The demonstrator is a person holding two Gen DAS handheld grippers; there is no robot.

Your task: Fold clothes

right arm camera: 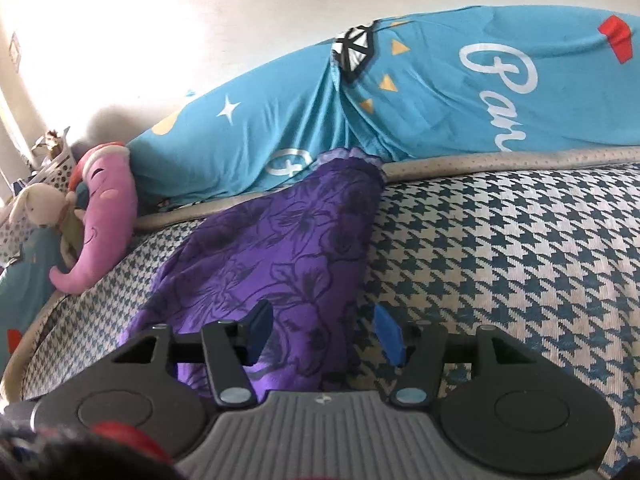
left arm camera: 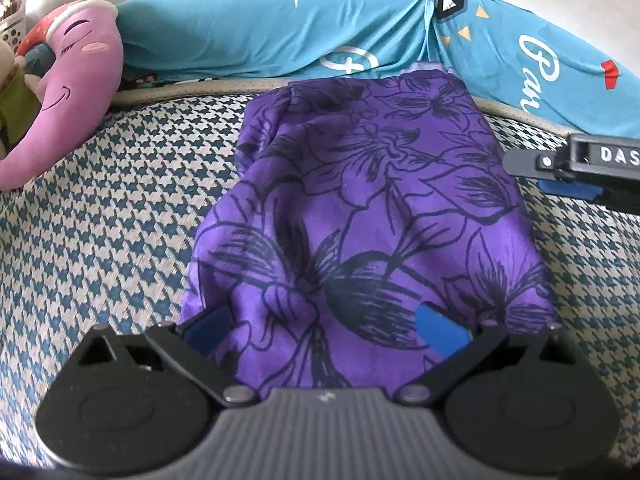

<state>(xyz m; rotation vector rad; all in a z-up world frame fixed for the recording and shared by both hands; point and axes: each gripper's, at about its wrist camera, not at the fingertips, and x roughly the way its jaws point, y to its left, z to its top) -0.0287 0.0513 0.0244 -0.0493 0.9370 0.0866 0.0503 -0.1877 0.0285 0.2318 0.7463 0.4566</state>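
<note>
A purple garment (left arm camera: 360, 208) with black flower print lies folded in a long strip on the houndstooth bed cover (left arm camera: 100, 220). My left gripper (left arm camera: 324, 328) is open over its near end, blue pads spread wide on either side of the cloth. In the right wrist view the same purple garment (right arm camera: 264, 264) runs away towards the pillow. My right gripper (right arm camera: 324, 332) is open at the garment's right edge, one pad above the cloth, the other above the cover. The right gripper (left arm camera: 560, 176) also shows at the right edge of the left wrist view.
A long blue pillow (left arm camera: 280, 28) with white stars and lettering lies along the back, touching the garment's far end. A pink plush toy (left arm camera: 68, 80) sits at the back left, with a pale stuffed rabbit (right arm camera: 38, 204) beside it. Houndstooth cover (right arm camera: 500, 248) spreads to the right.
</note>
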